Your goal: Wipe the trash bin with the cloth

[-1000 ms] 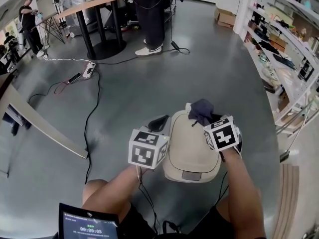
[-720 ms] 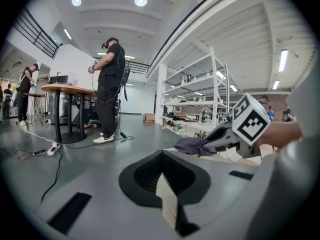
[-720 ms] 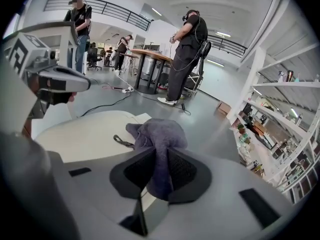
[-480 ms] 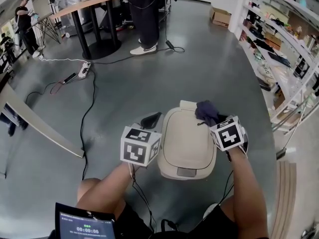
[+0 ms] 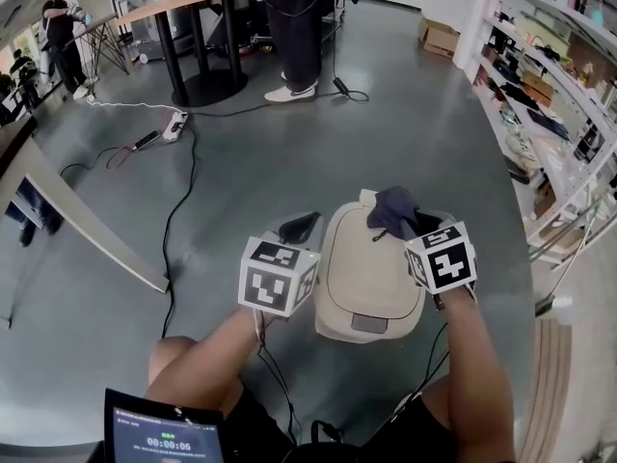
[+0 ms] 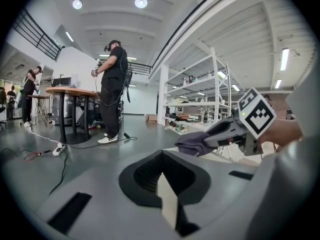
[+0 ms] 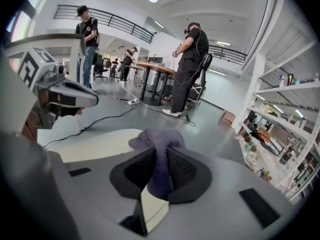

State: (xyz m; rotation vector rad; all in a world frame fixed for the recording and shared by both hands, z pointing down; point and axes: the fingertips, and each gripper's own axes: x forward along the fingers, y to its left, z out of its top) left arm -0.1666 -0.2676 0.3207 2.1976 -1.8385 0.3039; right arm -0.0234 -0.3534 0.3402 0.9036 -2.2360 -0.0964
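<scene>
A beige trash bin [image 5: 366, 268] with a closed lid stands on the grey floor right below me. My right gripper [image 5: 410, 228] is shut on a dark purple cloth [image 5: 393, 206] over the far right corner of the lid; the cloth [image 7: 159, 149] bunches between its jaws. My left gripper [image 5: 301, 228] hangs beside the bin's left side with its jaws closed together and nothing in them. In the left gripper view the cloth [image 6: 196, 142] and the right gripper [image 6: 235, 130] show at right.
Cables [image 5: 178, 210] and a power strip [image 5: 175, 123] lie on the floor at left. A person [image 5: 294, 27] stands by a round-based table [image 5: 207, 46] far ahead. Shelving [image 5: 554, 95] lines the right side. A slanted board [image 5: 82, 215] is at left.
The view has shifted a little. Both grippers and the cloth stay at much the same place on the bin's far right corner; the left gripper keeps beside the bin.
</scene>
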